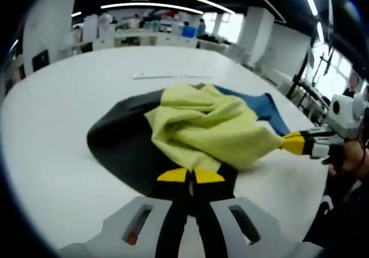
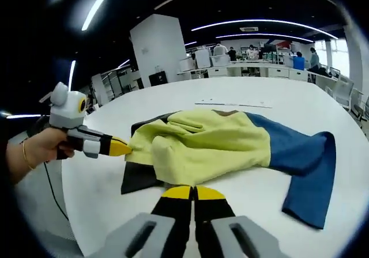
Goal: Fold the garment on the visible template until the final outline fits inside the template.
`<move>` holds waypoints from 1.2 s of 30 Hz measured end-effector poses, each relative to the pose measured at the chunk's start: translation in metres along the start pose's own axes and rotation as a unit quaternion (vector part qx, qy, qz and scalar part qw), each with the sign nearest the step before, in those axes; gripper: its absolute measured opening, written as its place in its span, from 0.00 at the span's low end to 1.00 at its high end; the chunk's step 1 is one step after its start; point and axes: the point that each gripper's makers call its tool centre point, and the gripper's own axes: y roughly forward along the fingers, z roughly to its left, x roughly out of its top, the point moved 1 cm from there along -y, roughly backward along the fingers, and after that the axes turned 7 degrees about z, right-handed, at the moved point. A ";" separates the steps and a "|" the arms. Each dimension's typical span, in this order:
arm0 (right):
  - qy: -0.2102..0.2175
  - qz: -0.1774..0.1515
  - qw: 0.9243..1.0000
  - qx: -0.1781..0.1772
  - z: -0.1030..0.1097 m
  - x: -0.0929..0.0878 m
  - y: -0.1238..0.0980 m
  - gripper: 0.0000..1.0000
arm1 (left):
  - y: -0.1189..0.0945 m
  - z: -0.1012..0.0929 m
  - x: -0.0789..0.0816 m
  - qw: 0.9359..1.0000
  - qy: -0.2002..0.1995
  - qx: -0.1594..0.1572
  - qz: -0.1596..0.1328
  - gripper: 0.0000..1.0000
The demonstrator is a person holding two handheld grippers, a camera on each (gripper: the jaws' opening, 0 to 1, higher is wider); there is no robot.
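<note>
A yellow-green garment (image 1: pixel 207 125) with blue sleeves lies bunched on a black template (image 1: pixel 121 137) on the white table. My left gripper (image 1: pixel 190 176) is shut, its yellow tips pinching the garment's near edge. My right gripper (image 1: pixel 291 144) comes in from the right and grips a corner of the yellow cloth. In the right gripper view, the right gripper (image 2: pixel 193 193) is shut at the garment's (image 2: pixel 213 143) near hem. The left gripper (image 2: pixel 122 148) pinches its left corner. A blue sleeve (image 2: pixel 311 166) spreads right, off the template (image 2: pixel 138 180).
A hand (image 2: pixel 34 148) holds the left gripper near the table's edge. A thin white strip (image 1: pixel 167 75) lies on the table (image 1: pixel 52 125) beyond the garment. Desks, chairs and people stand far behind.
</note>
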 end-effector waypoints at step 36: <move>-0.001 0.047 0.998 -0.048 -0.042 -0.052 -0.061 0.00 | -0.039 -0.050 0.016 0.997 0.011 -0.081 -0.004 0.00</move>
